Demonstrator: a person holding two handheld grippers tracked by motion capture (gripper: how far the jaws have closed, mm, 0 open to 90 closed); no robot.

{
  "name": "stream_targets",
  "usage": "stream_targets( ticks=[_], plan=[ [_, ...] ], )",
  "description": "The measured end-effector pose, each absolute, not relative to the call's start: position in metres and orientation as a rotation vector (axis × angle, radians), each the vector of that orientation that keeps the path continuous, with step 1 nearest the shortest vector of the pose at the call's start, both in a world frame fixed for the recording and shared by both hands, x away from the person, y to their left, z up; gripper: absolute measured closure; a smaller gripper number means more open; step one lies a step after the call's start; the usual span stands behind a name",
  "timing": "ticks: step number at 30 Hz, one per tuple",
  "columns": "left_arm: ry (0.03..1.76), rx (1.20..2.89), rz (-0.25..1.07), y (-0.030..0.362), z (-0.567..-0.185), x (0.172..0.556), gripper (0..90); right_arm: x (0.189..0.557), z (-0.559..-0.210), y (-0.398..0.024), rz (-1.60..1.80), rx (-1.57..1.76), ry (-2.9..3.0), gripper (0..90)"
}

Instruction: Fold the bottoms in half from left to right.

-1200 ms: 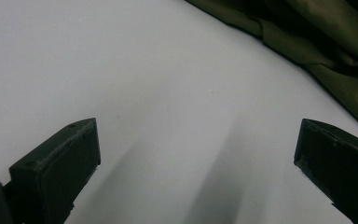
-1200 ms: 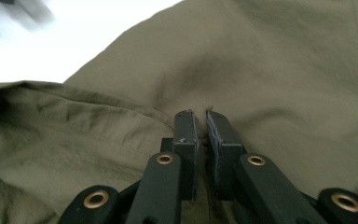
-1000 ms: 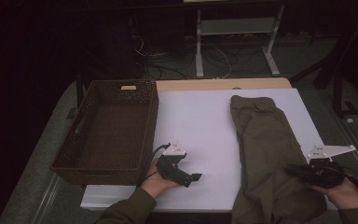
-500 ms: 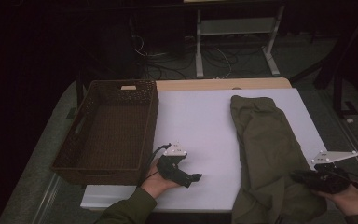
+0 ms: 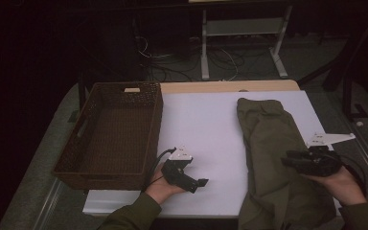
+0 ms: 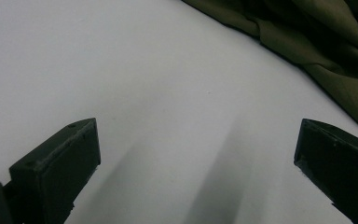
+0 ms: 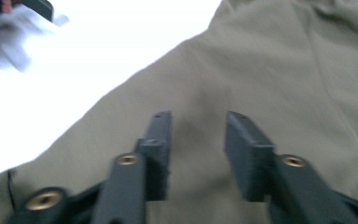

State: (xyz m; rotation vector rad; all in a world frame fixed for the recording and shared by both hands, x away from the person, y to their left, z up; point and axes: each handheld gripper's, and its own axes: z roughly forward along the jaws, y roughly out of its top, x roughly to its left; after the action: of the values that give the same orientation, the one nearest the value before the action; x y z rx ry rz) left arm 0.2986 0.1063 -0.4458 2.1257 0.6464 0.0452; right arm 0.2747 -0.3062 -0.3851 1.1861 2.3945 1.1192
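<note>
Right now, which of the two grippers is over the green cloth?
The right gripper: its jaws, a little apart with nothing between them, point at the green cloth. The left gripper is over bare white table.

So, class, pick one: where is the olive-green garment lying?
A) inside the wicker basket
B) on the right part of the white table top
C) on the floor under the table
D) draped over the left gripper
B: the high view shows the olive-green garment spread on the white table top, apart from the wicker basket.
</note>
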Motion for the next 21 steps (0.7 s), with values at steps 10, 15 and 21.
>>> stream_targets(
  ticks=[10,15,21],
  plan=[
    [0.644,2.122,0.047,0.107,-0.446,0.298,0.0,0.297,-0.382,-0.261,1.14,1.037,2.48,85.9],
    [0.649,2.119,0.048,0.107,-0.445,0.298,0.0,0.302,-0.383,-0.241,1.138,0.974,2.533,89.1],
    [0.645,2.123,0.047,0.106,-0.446,0.298,0.0,0.305,-0.386,-0.221,1.121,0.912,2.59,89.1]
  ],
)
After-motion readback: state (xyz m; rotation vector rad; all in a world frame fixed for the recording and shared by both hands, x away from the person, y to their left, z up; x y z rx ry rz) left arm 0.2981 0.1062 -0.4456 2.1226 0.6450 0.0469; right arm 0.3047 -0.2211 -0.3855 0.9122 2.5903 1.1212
